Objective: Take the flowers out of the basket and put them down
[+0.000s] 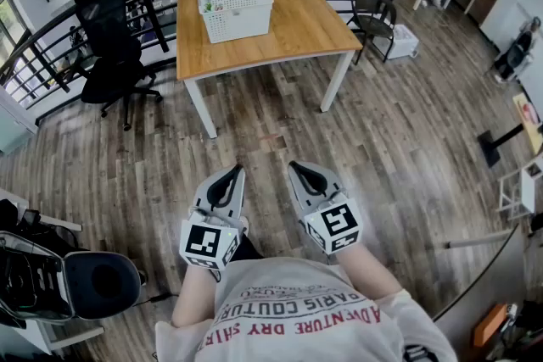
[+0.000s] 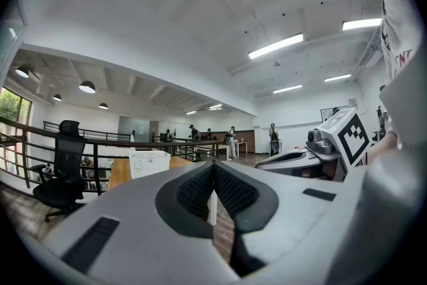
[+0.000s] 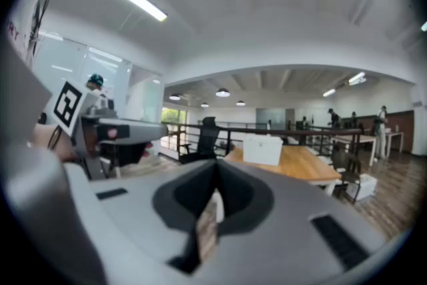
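A white slotted basket [image 1: 237, 13] stands on the far left part of a wooden table [image 1: 288, 34], well ahead of me. Something small and coloured shows inside its left end; I cannot make out flowers. Both grippers hang side by side close to my body, far short of the table. The left gripper [image 1: 236, 171] has its jaws closed together with nothing between them. So does the right gripper [image 1: 294, 167]. In the left gripper view the jaw tips [image 2: 213, 163] meet, with the basket [image 2: 148, 162] beyond. The right gripper view shows its tips [image 3: 215, 163] meeting and the basket [image 3: 262, 149] far off.
A black office chair [image 1: 110, 38] stands left of the table by a dark railing [image 1: 51, 55]. Another chair [image 1: 373, 13] and a white box [image 1: 403, 40] sit at the table's right. Wooden floor lies between me and the table. A padded seat [image 1: 97, 284] is at my lower left.
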The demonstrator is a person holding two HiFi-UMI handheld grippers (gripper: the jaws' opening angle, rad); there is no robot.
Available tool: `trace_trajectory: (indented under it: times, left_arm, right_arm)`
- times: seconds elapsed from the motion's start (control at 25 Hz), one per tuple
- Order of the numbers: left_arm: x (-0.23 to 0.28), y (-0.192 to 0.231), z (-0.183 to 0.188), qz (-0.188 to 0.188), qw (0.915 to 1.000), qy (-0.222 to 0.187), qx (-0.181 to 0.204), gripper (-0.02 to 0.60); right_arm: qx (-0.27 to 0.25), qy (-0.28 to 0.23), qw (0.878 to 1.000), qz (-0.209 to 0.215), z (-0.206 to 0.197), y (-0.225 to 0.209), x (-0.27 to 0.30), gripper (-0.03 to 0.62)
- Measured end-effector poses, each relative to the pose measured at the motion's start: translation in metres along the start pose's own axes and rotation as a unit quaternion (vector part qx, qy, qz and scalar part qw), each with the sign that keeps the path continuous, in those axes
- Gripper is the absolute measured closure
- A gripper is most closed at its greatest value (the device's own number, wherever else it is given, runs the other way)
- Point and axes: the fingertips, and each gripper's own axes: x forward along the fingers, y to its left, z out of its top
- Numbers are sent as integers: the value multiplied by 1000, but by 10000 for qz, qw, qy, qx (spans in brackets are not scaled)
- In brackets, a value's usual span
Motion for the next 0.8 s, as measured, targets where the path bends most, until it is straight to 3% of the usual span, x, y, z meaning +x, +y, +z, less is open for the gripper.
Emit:
trace_trajectory:
  times: [0.28, 0.8]
  left_arm:
    - [3, 17, 3, 26, 9999, -32, -136, 555]
    - [40, 62, -32, -65, 9990, 276, -349, 555]
  right_arm:
    - [7, 54, 10000, 27, 1, 3, 16, 565]
    - [482, 336, 9982, 78, -31, -12, 73, 565]
